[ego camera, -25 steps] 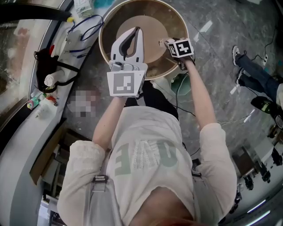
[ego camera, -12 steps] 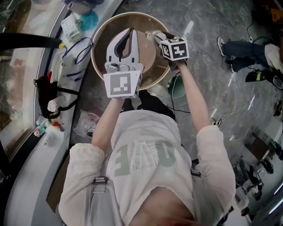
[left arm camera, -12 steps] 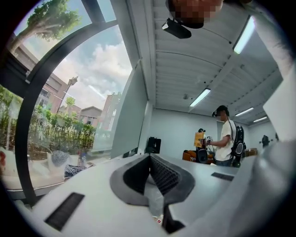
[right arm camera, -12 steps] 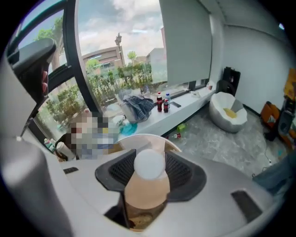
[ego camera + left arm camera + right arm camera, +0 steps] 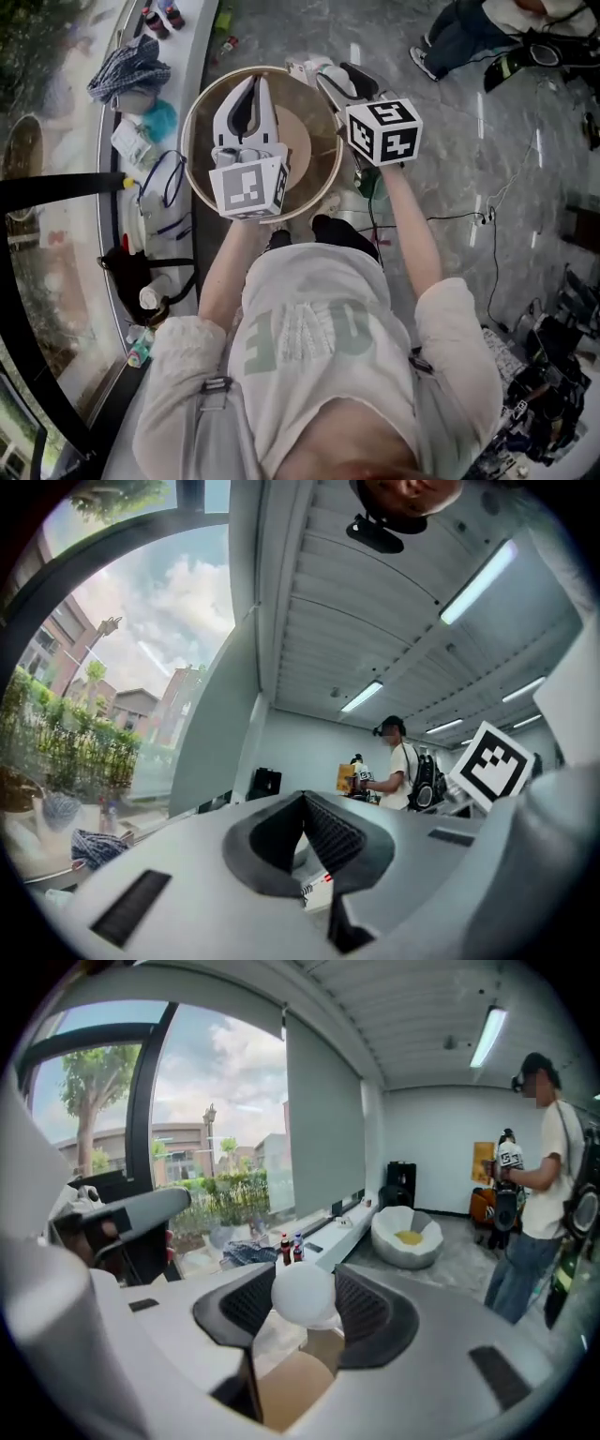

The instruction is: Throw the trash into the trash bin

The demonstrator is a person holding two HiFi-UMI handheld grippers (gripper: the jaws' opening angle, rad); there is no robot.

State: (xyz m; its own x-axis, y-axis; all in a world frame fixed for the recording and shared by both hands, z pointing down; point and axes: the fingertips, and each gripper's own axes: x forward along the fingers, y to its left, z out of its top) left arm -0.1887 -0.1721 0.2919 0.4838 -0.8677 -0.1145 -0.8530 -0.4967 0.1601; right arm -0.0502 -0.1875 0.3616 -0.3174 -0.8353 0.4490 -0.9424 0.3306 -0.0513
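Seen from above, a grey marbled floor [image 5: 450, 131] spreads under everything. A long white bench [image 5: 192, 75] runs along the window, on the outer side of the left hand-held gripper. A person in a pale T-shirt with green letters [image 5: 309, 347] stands with both arms stretched forward, one tool in each hand. Well ahead of the right hand-held gripper, another person in a white shirt [image 5: 539, 1176] stands near a white beanbag seat with a yellow centre [image 5: 408, 1237]. Directly below both tools stands a round tan trash bin with a brown inside [image 5: 187, 150], its mouth facing up. The left hand-held gripper [image 5: 305, 797] is over the middle of the bin, its jaws closed tip to tip. The right hand-held gripper [image 5: 305, 1302], just beside the left one and over the bin's far right rim, has its jaws partway apart and pressed on a thing between them. On the bench, out past the left tool, lie a checked cloth [image 5: 131, 64], a black bag [image 5: 131, 277] and loops of blue cable [image 5: 169, 183]. The thing clamped between the right tool's ribbed black pads is a white rounded wad of trash [image 5: 302, 1290], held above the bin and not inside it. Two small bottles [image 5: 289, 1249] stand on the bench beyond those jaws. A small white printed scrap [image 5: 317, 891] shows through the gap behind the left tool's tips. Whether it is gripped is unclear.
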